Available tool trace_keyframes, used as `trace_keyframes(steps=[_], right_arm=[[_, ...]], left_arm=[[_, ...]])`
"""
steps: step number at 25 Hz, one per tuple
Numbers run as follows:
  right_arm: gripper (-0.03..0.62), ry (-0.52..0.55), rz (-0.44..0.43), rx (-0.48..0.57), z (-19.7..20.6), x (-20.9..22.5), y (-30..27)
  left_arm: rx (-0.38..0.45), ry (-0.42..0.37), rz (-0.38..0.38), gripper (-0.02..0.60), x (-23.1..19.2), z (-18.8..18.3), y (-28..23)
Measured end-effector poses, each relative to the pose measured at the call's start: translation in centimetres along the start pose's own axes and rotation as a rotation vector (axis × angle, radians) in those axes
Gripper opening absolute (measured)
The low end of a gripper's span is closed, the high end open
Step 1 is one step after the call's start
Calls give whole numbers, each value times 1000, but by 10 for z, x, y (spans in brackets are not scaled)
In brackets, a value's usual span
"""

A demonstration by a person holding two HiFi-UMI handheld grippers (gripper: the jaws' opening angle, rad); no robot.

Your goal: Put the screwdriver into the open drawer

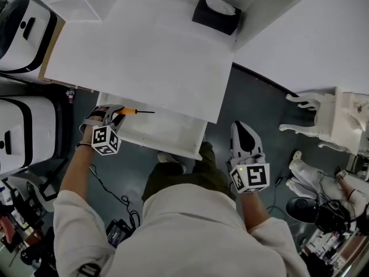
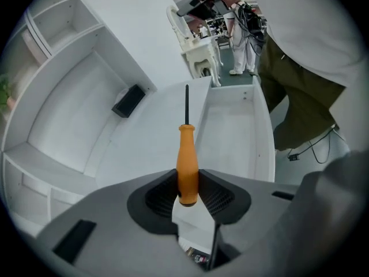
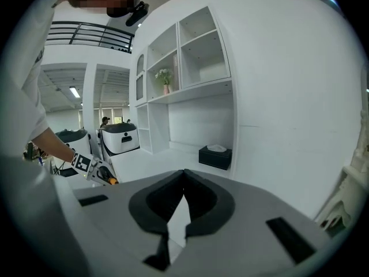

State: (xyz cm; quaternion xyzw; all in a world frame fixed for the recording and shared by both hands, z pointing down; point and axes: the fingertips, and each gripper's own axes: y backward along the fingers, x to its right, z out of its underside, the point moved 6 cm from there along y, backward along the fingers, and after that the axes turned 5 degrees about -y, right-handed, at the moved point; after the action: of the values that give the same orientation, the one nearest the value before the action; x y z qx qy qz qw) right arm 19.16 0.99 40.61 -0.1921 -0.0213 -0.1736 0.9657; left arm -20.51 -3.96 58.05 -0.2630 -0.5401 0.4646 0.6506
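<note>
Screwdriver [image 2: 187, 166] clamped in left gripper [image 2: 187, 180], whose view shows drawer [image 2: 230, 137] interior, right gripper [image 3: 184, 178] closed

Grey two-jaw left gripper [image 2: 187, 183] clamped on the orange handle of a black-shafted screwdriver [image 2: 187, 154], shaft seen just left of the open white drawer [image 2: 233, 137], black rectangular box [image 2: 128, 100] farther left of the drawer on the white desk top [image 2: 150, 137], white carved chair [image 2: 199, 53] beyond the drawer, olive trousers [image 2: 300, 97] to its right
</note>
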Motion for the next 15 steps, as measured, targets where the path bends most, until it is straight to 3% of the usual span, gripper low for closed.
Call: trace_keyframes(steps=[5, 15], right_arm=[[5, -6, 10, -14, 8, 2, 3], [5, 6, -54, 11, 6, -15, -16]], left_arm=[[-25, -57, 70, 113, 13, 8, -29], [-64, -124, 201, 114, 46, 26, -81]])
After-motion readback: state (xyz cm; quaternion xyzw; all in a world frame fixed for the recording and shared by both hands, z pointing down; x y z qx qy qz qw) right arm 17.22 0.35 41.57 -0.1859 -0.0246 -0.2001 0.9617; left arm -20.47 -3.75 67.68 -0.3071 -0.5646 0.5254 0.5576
